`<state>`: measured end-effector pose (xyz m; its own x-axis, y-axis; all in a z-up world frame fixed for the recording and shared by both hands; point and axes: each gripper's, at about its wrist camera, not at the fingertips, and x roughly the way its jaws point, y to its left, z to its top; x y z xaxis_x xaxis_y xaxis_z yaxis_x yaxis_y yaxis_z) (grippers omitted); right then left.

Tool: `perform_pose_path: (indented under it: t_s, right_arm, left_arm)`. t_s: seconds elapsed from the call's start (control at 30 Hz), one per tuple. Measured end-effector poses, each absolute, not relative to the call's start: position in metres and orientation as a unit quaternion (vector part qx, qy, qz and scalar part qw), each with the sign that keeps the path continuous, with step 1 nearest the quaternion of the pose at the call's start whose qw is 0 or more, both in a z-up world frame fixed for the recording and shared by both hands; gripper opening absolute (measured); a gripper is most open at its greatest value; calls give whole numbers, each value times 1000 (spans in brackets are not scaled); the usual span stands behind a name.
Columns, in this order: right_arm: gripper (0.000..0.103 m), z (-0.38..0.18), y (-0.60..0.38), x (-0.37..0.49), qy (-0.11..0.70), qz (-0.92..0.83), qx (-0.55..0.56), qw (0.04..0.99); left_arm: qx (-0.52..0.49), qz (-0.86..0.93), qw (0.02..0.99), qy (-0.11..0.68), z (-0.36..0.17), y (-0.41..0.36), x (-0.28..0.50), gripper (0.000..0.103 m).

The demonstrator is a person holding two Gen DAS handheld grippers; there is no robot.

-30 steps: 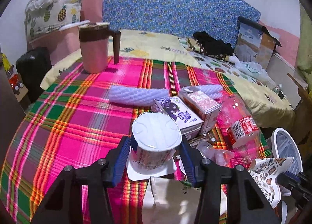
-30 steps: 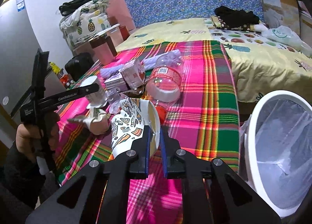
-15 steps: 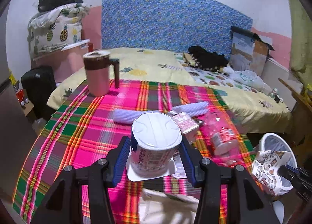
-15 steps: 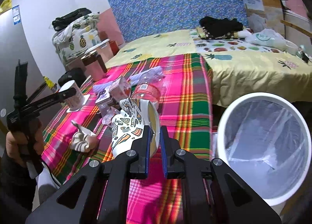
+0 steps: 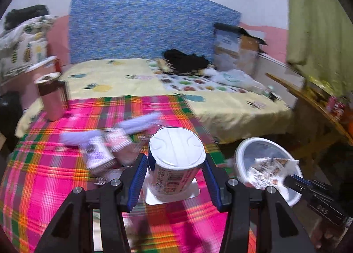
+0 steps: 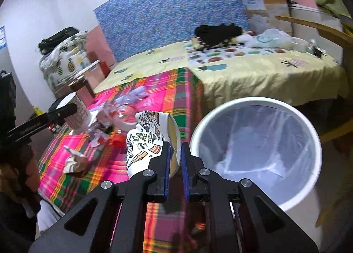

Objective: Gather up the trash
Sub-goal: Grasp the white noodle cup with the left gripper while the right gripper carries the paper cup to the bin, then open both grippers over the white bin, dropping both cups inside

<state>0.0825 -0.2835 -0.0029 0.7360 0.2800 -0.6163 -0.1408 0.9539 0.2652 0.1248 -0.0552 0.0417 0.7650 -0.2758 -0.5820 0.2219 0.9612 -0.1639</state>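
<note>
Left wrist view close above its claw [image 5: 175, 183], facing across the plaid table [image 5: 44, 175] toward the bed [image 5: 132, 81], bin [image 5: 268, 171] right of the claw, right wrist view close behind its claw [image 6: 175, 170], bin [image 6: 256, 142] just right, table [image 6: 154, 90] left, both sharing table, bed, bin.

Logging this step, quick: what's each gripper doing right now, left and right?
Left gripper: closed on the white noodle cup.
Right gripper: closed on the rim of the patterned paper cup, beside the white bin.

Motion-blurred cartons [image 5: 103, 153] on tablecloth [image 5: 44, 175]
</note>
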Motion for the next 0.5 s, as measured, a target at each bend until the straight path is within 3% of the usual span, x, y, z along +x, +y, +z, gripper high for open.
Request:
perform_pose_path:
  t_s: [0.5]
  right_arm:
    - [10,-28,-345,80,389,-1,111,915]
  left_arm:
    - [-18,-292,888,354,10,-184,135,51]
